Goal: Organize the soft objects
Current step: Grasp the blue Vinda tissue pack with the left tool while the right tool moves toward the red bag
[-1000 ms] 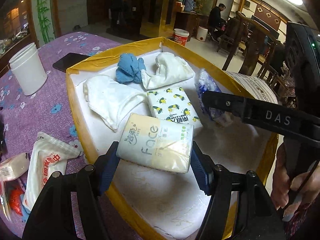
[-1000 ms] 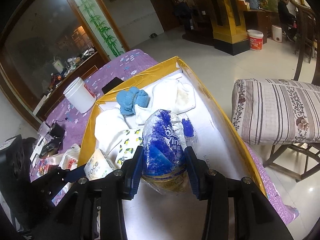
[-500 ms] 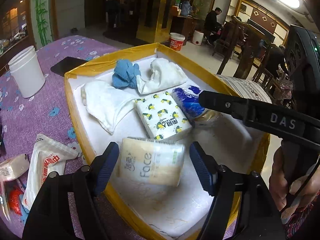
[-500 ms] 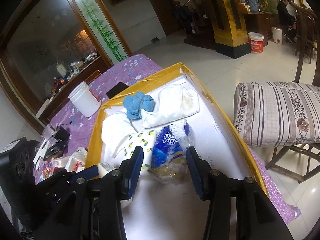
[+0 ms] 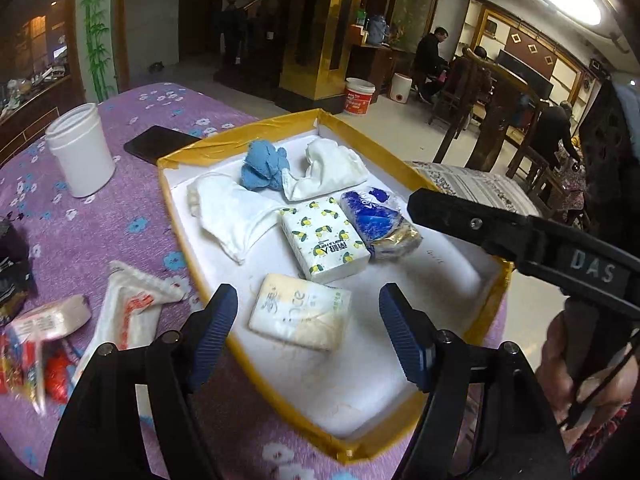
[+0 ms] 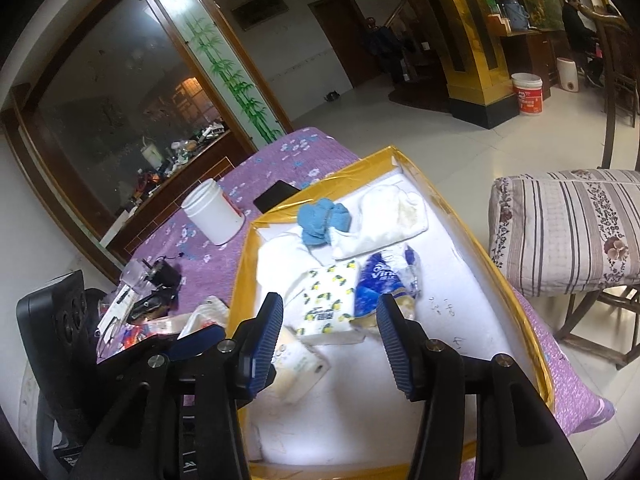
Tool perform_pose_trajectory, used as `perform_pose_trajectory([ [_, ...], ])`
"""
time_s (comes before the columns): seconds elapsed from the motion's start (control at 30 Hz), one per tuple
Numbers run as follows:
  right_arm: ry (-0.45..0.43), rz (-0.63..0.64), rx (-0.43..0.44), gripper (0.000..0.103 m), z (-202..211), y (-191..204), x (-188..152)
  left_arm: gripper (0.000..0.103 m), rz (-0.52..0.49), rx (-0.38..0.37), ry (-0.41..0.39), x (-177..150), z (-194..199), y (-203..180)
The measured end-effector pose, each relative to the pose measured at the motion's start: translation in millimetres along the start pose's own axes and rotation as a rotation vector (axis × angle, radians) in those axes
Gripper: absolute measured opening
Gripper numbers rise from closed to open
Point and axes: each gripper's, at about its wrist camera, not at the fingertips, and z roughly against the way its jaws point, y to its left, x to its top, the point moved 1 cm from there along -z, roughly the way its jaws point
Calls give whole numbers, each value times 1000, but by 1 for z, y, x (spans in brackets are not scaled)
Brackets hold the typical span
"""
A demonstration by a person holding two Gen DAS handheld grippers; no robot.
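Both tongs have let go and backed off, the left gripper point(image 5: 308, 320) and right gripper point(image 6: 330, 330) gaping empty, the cream tissue pack point(image 5: 300, 317) lying at the yellow-rimmed tray's point(image 5: 176, 208) six o'clock, where a careless sweep could knock it out.

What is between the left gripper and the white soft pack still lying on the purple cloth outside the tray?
Nothing visible blocks it. The left gripper is open above the tray, holding nothing. The white soft pack lies uncovered on the cloth just outside the tray's yellow wall, left of the gripper. A smaller packet lies beside it.
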Motion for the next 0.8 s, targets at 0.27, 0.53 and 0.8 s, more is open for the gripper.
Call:
perform_pose_trajectory([
  [0.27,5,43,46,53,7,33,-8,73,29,9,-49,-13,43,22],
  [0.53,65,133,112,56,-9,84,-30,73,122,39,-71,-34,72,64],
  [0.8,181,246,197,56,-47,140,-72,73,283,141,-132,-64,120,143],
])
